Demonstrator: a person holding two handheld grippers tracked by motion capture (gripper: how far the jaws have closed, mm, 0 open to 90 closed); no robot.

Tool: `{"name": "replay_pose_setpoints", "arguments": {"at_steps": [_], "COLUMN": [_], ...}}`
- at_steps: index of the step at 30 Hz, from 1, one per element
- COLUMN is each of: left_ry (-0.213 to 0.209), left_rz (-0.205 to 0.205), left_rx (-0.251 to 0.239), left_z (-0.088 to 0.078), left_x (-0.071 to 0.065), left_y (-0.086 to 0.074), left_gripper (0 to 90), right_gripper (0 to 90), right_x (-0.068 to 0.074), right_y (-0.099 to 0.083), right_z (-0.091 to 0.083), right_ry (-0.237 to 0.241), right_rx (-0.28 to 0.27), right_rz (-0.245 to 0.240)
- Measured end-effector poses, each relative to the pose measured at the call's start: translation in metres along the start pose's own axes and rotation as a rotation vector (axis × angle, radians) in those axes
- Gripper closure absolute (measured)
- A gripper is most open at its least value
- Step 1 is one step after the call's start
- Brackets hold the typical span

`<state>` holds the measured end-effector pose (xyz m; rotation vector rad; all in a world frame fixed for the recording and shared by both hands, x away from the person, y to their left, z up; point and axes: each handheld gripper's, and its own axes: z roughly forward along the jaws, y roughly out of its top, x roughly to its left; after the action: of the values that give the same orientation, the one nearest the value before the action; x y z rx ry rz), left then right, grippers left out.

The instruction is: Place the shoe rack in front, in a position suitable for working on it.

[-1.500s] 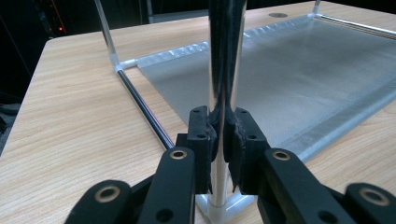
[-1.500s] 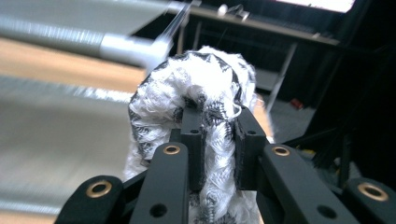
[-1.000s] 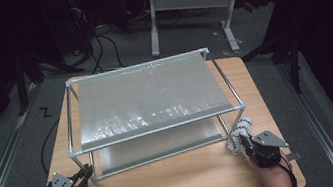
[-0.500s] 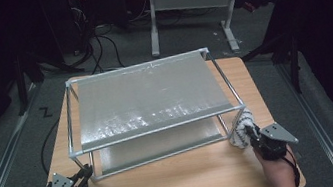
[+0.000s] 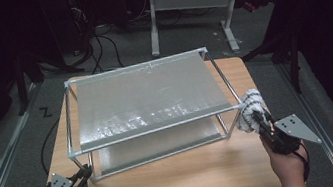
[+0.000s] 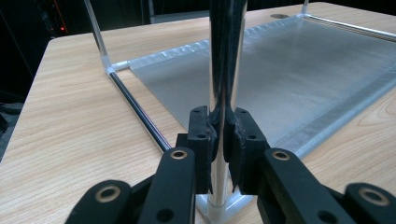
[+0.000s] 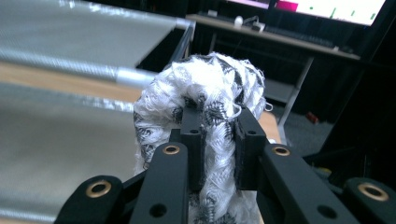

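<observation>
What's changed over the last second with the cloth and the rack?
The right gripper, shut on the white cloth, has carried it up from the table beside the rack's near right leg to the top shelf's corner. Nothing was grabbed or released. The left gripper has stayed clamped on the near left leg, and the rack has not shifted.

You are gripping a glossy, mirror-smooth metal post in matt black plastic tongs, holding a fuzzy white-and-black cloth, while the matt wood-grain tabletop is carrying a fine silvery mesh shelf.
</observation>
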<state>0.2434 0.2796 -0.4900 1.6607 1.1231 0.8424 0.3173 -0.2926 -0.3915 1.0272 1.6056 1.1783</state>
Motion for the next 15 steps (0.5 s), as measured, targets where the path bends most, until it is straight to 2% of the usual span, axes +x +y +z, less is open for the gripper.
{"name": "replay_pose_setpoints", "arguments": {"at_steps": [3,6,15], "left_ry": [0.001,0.000,-0.001], "left_rz": [0.000,-0.001,-0.002], "left_rx": [0.000,0.000,-0.001], "left_z": [0.000,0.000,0.000], "left_x": [0.000,0.000,0.000], "left_y": [0.000,0.000,0.000], "left_gripper": [79.8,79.8,79.9], "right_gripper": [78.1,78.1,78.1], "right_x": [0.001,0.002,0.009], "right_y": [0.001,-0.005,-0.045], "right_z": [-0.002,0.001,0.018], "right_ry": [0.007,0.020,0.062], "right_rx": [-0.005,0.020,0.165], "right_rz": [-0.003,-0.005,-0.009]}}
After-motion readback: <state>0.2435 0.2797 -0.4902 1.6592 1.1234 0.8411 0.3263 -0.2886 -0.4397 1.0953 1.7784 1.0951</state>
